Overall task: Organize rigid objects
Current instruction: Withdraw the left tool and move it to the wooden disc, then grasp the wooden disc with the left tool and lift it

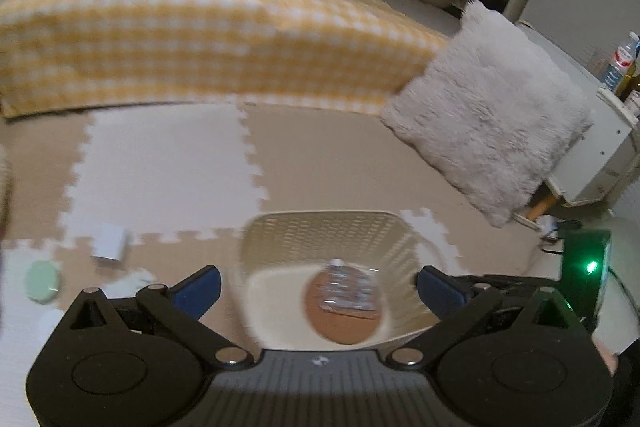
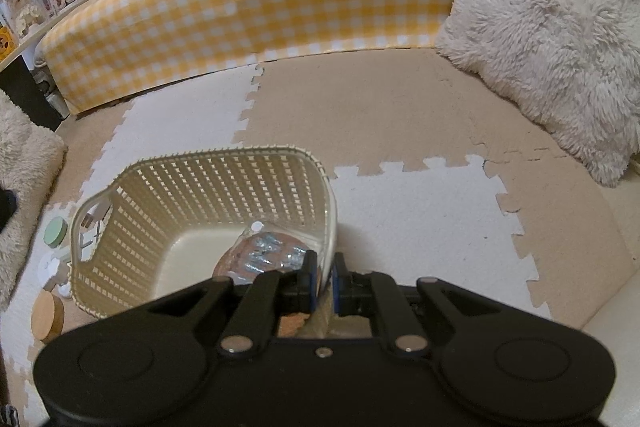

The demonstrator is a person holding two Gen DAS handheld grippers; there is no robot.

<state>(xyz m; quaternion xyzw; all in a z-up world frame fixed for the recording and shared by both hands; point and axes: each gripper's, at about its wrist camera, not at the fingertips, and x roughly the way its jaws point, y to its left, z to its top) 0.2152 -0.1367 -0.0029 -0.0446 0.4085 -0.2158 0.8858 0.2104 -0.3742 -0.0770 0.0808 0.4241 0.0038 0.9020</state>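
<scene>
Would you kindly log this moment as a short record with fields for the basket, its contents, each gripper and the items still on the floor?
basket: cream lattice basket upright on foam floor mats
contents: clear plastic bottle lying on a round cork disc
left gripper: left gripper open, nothing between its fingers, above the basket
right gripper: right gripper shut on the basket's near rim
outside basket: green round lid, white box, wooden round lid
</scene>
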